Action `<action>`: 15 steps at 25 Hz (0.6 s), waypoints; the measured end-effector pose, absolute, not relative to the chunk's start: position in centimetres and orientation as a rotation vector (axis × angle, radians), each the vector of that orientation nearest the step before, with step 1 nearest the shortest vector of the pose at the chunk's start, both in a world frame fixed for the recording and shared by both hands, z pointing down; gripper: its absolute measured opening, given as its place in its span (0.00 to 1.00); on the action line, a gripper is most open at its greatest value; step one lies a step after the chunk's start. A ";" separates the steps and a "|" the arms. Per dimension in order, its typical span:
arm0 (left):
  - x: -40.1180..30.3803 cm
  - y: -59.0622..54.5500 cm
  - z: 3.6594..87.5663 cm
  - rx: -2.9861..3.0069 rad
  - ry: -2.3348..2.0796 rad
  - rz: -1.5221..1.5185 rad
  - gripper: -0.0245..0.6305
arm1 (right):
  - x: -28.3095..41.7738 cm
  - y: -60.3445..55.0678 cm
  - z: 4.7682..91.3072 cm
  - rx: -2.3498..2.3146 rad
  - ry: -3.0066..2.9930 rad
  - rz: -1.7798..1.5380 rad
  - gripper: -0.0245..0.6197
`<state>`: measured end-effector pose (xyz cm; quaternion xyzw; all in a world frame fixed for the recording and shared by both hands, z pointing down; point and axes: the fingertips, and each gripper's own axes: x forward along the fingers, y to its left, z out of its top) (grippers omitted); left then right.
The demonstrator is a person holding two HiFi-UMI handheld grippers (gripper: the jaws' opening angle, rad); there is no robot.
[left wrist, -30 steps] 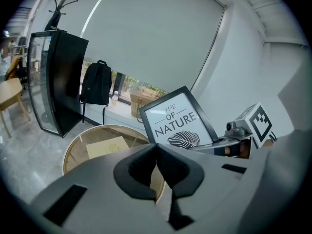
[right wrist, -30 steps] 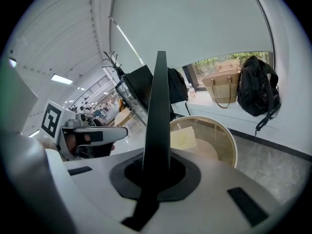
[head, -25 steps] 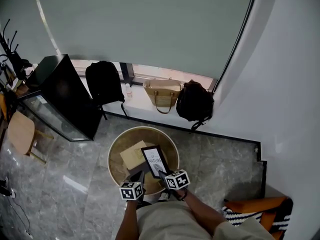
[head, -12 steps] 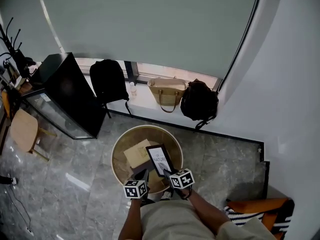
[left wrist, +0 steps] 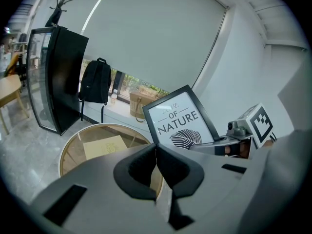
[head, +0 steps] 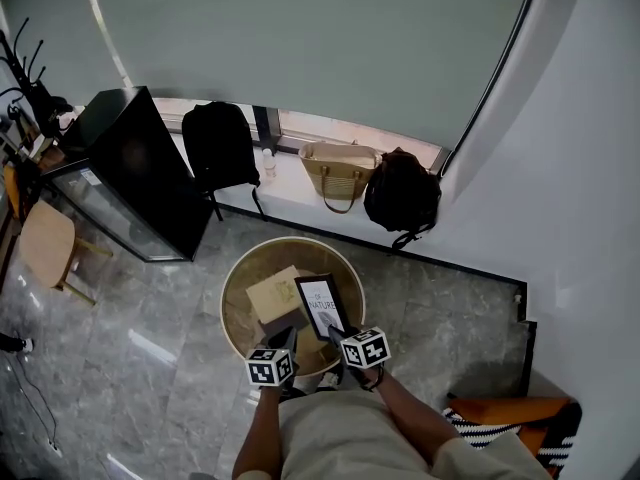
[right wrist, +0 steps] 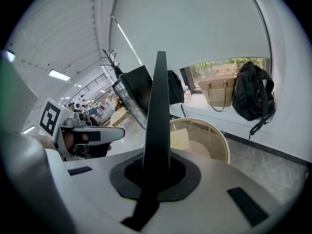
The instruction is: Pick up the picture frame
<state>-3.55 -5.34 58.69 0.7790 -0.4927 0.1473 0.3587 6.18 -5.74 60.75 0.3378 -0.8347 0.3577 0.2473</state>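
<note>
Both jaws of the right gripper [right wrist: 155, 177] are clamped on the lower edge of the picture frame [right wrist: 157, 116], seen edge-on there. The left gripper [left wrist: 156, 165] has its jaws pinched together on nothing. The frame stands tilted over the round tabletop [head: 226, 303], at the lower centre of the head view. It is probably light and rigid, with a slick, breakable front, so grip the black border.
</note>
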 end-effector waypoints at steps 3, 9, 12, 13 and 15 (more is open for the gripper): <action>-3.6 -5.5 58.9 2.006 -1.272 0.378 0.07 | 6.2 -6.1 60.8 0.922 -2.277 0.968 0.10; -3.4 -5.7 58.8 2.009 -1.272 0.382 0.07 | 6.4 -6.2 60.9 0.926 -2.279 0.980 0.10; -3.4 -5.6 58.9 2.009 -1.269 0.389 0.07 | 6.5 -6.4 61.0 0.934 -2.276 0.989 0.10; -3.3 -5.6 58.9 2.009 -1.268 0.391 0.07 | 6.6 -6.4 61.0 0.937 -2.275 0.992 0.10; -3.2 -5.6 59.0 2.009 -1.265 0.394 0.07 | 6.8 -6.5 61.1 0.944 -2.274 0.997 0.10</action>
